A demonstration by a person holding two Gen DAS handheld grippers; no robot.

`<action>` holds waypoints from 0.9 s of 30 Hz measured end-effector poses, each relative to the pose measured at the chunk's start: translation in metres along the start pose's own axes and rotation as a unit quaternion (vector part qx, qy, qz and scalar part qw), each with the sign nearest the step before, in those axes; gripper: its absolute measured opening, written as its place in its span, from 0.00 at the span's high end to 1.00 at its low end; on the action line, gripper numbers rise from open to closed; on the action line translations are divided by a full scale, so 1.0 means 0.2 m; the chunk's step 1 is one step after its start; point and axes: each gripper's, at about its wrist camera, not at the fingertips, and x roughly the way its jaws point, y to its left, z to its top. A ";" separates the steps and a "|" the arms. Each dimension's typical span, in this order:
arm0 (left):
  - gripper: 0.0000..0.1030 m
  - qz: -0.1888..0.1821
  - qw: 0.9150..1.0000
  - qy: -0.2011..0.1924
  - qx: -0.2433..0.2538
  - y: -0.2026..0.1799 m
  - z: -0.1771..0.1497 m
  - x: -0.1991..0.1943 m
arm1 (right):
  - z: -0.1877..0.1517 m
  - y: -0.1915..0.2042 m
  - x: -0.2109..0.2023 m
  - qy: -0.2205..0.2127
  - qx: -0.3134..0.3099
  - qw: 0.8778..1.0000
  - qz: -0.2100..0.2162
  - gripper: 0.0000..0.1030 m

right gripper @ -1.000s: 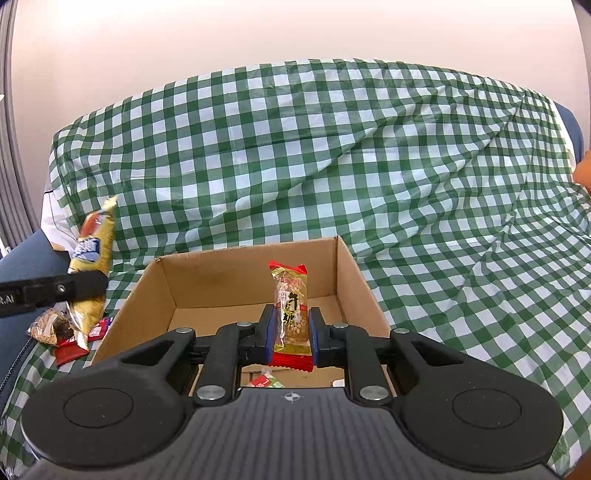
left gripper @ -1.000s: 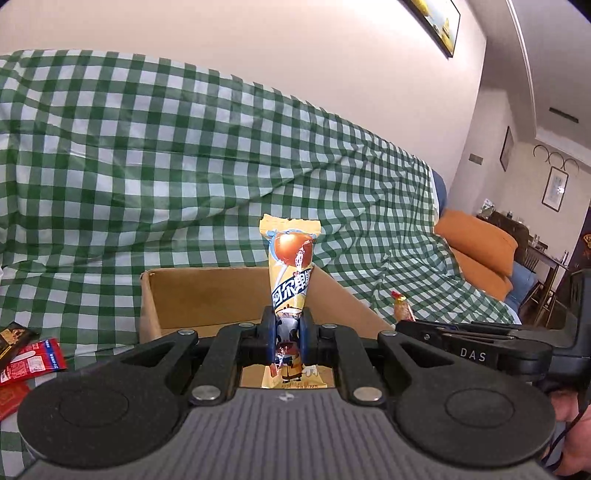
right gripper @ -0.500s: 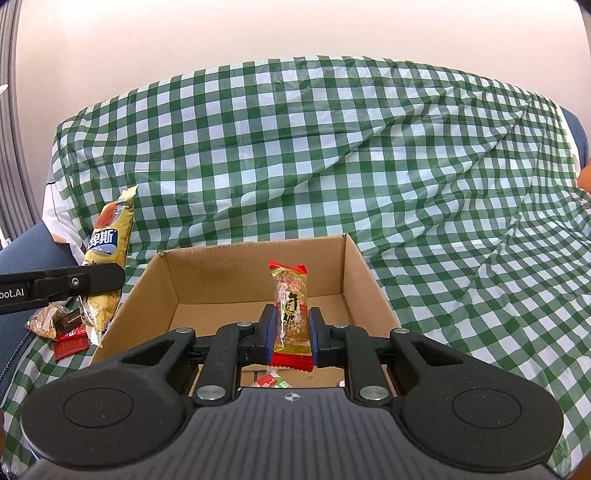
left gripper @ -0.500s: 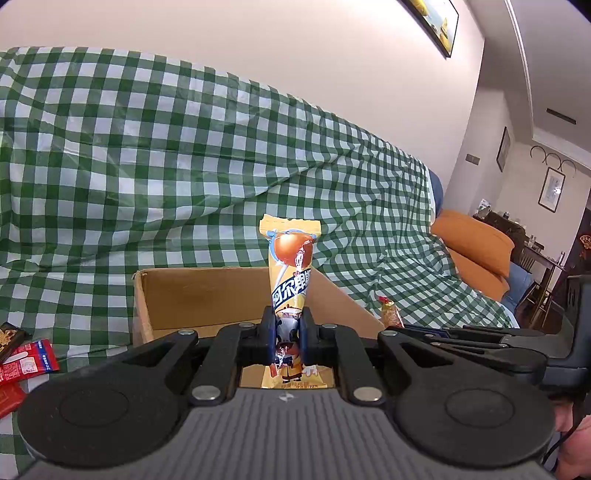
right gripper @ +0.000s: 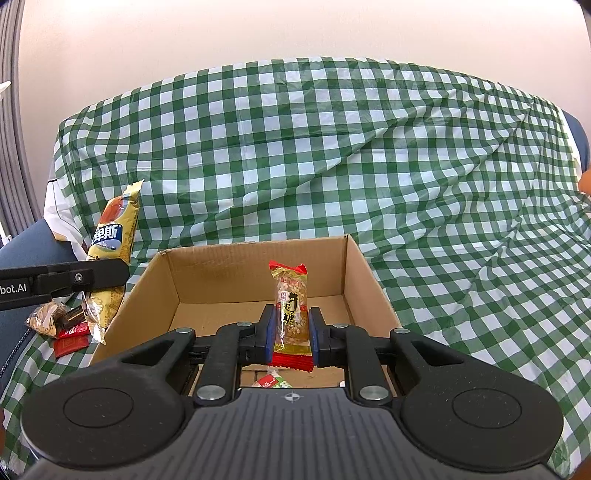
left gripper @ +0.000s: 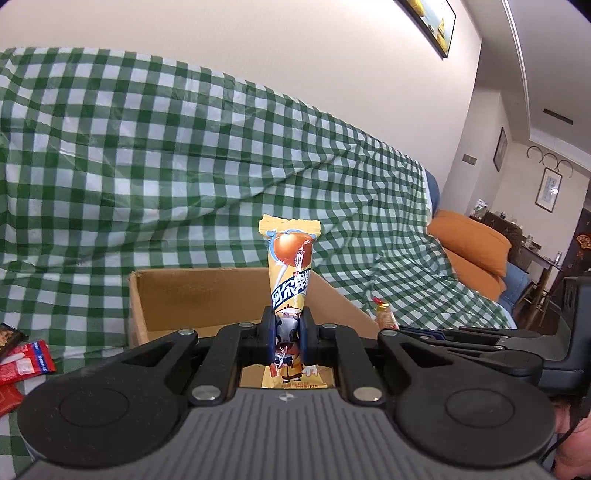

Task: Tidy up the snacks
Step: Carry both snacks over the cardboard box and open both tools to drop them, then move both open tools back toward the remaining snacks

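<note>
Yellow foil first: the left gripper (left gripper: 287, 341) was clenched on a yellow snack stick (left gripper: 290, 275), pads pinching its lower third, pkg standing upright at frame centre w/ its crimped top above the far wall of the cardboard box (left gripper: 207, 291). The right gripper (right gripper: 292, 334) was likewise clamped tight, on a peanut candy bar (right gripper: 291, 306) w/ red ends, upright at centre frame, hanging over the box (right gripper: 229, 273) interior.

View differences: the right wrist cam looked down into the box and showed its brown floor plus a red-green wrapper (right gripper: 273, 381) at the near edge, just above the gripper body; left wrist cam didn't see the floor. It also caught the left gripper from the side at left edge, the stick tilted and held outside the box's left wall, over a small snack pile (right gripper: 61, 325) on the green checked cloth (right gripper: 369, 155). Left wrist cam alone showed red packets (left gripper: 26, 363) at lower left, orange cushions (left gripper: 476, 247) and a framed picture (left gripper: 432, 26) at right, and the right gripper's side at lower right w/ the candy bar's tip poking up.
</note>
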 end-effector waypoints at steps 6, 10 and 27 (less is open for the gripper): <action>0.73 -0.022 0.999 0.019 0.013 -0.04 -0.02 0.02 | -0.01 0.00 0.03 0.026 0.002 1.000 -0.004 0.61; 0.73 -0.016 1.000 0.018 0.010 -0.03 -0.02 0.02 | -0.01 0.00 0.03 0.023 0.005 1.000 -0.008 0.54; 0.73 0.031 0.999 0.015 0.027 0.05 -0.03 -0.08 | 0.00 0.09 0.06 0.030 0.030 0.999 0.005 0.53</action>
